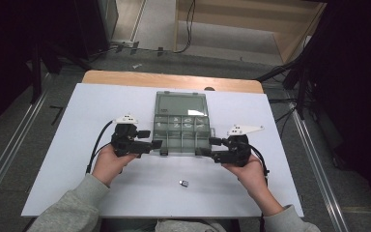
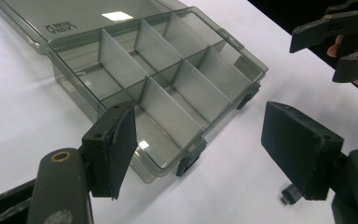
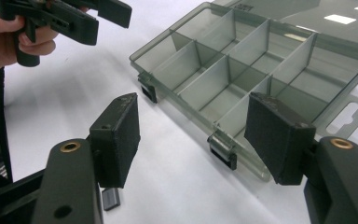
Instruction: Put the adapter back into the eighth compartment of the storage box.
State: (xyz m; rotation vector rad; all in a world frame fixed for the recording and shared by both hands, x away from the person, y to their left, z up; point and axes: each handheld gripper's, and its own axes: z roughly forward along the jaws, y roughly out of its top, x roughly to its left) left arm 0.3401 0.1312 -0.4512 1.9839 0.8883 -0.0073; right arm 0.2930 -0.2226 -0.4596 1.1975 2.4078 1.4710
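clear compartment box (image 1: 181,130) sits centre frame on the white bench (image 1: 77,159), lid folded back. left gripper (image 1: 155,144) and right gripper (image 1: 211,148), both wide and empty, flank its near corners, likely to steady it. small dark clip (image 1: 183,183) lies loose below.

Clear smoky compartment box (image 1: 181,129) — lid open flat, mid-table, latches facing the person.
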